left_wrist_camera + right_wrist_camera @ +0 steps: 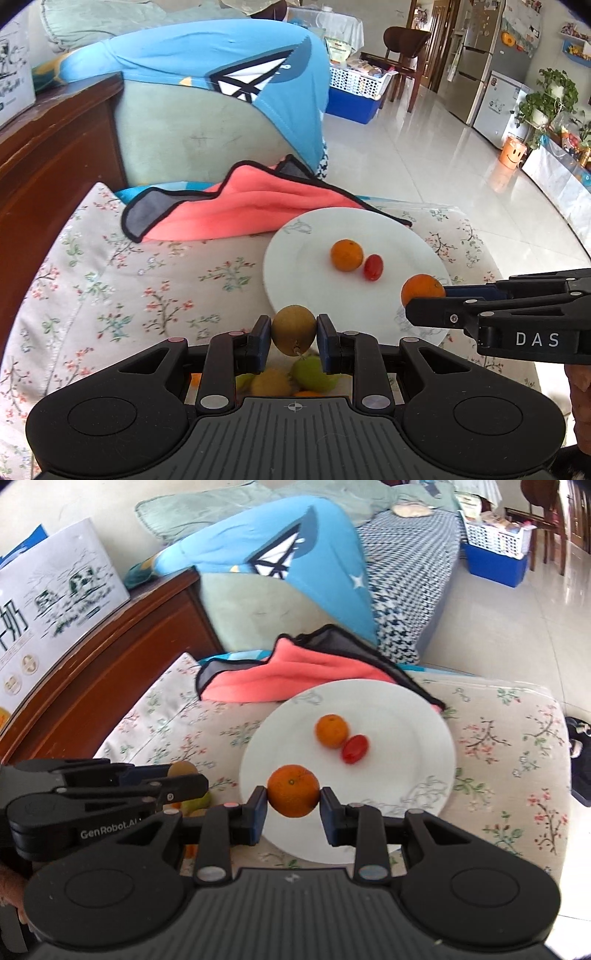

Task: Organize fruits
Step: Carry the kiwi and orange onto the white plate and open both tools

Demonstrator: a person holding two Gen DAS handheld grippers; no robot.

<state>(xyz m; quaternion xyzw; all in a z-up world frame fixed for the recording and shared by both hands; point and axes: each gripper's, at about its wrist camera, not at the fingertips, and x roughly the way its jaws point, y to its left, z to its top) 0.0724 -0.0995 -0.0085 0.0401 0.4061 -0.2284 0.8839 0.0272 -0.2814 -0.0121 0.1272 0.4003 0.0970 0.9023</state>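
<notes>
My left gripper [294, 332] is shut on a small brown-green fruit [293, 328] with a stem, held just off the near-left rim of the white plate [295, 266]. My right gripper [293, 799] is shut on an orange [293, 790] above the plate's [417, 716] near side; this orange [423, 290] and gripper also show at the right of the left wrist view. On the plate lie a smaller orange [331, 730] [346, 254] and a red cherry tomato [354, 748] [373, 267], touching. More green and yellow fruits [310, 374] lie below the left gripper, partly hidden.
The plate rests on a floral cushion [110, 288]. A pink cloth with dark trim [236, 210] lies behind it, touching its far rim. A wooden armrest [122, 657] bearing a white box [55, 590] stands at the left. A tiled floor [424, 155] drops off to the right.
</notes>
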